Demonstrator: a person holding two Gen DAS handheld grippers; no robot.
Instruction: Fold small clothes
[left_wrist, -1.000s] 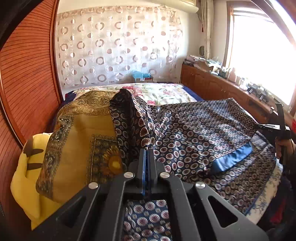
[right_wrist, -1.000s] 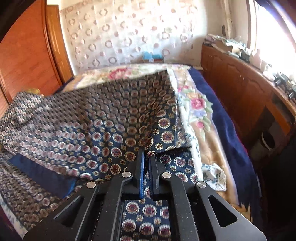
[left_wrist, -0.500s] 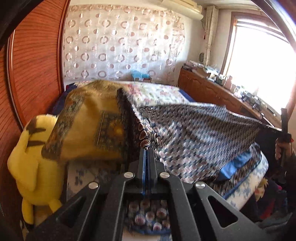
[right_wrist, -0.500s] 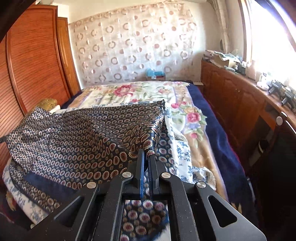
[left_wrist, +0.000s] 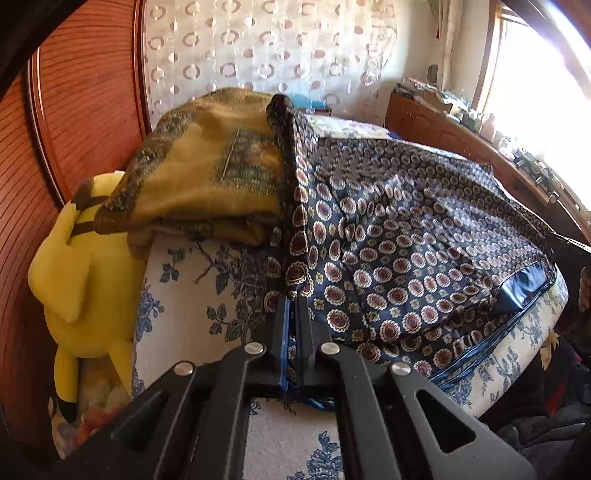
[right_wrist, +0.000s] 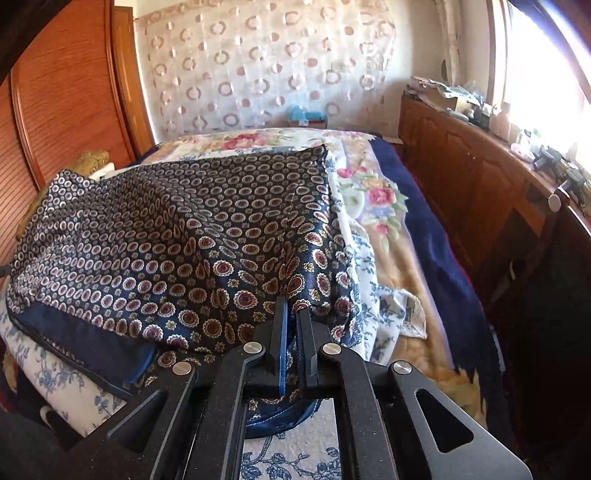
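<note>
A navy cloth with red and cream medallions lies spread across the near part of the bed; it also shows in the right wrist view. Its plain blue hem shows at the near edge. My left gripper is shut on the cloth's left corner. My right gripper is shut on the cloth's right corner. Both corners sit low over the blue-flowered white sheet.
A folded yellow patterned cloth lies beyond the left corner. A yellow plush toy leans on the wooden wall. A flowered quilt covers the far bed. A wooden cabinet with clutter runs along the window side.
Both grippers have lowered and drawn back toward the near edge of the bed, laying the held cloth down flatter. The grips are unchanged.
</note>
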